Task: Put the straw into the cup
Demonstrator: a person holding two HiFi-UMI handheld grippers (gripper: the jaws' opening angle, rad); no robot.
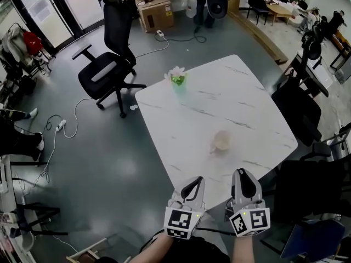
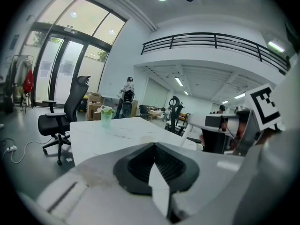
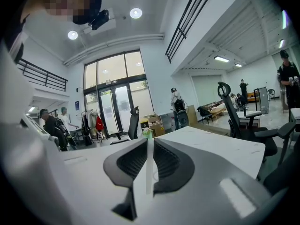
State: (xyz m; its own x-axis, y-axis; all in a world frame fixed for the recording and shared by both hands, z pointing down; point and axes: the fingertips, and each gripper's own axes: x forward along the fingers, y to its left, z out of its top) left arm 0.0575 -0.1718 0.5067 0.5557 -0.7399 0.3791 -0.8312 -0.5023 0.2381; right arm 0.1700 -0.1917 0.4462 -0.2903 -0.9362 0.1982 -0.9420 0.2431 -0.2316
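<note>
A pale cup [image 1: 222, 141] stands on the white marble table [image 1: 219, 97], toward its near side. Both grippers hover at the table's near edge, short of the cup. My right gripper [image 1: 241, 174] is shut on a thin white straw [image 3: 148, 168], which stands upright between its dark pads [image 3: 168, 165]. The left gripper [image 1: 195, 182] is beside it on the left. In the left gripper view, that gripper [image 2: 152, 145] has its tips together and nothing between them. In the right gripper view, the right gripper [image 3: 149, 142] points across the tabletop.
A green vase with a pink flower [image 1: 178, 80] stands at the table's far corner. A black office chair [image 1: 109, 64] is on the floor to the left, and dark chairs [image 1: 299, 111] crowd the table's right side. Cables [image 1: 60, 126] lie on the floor.
</note>
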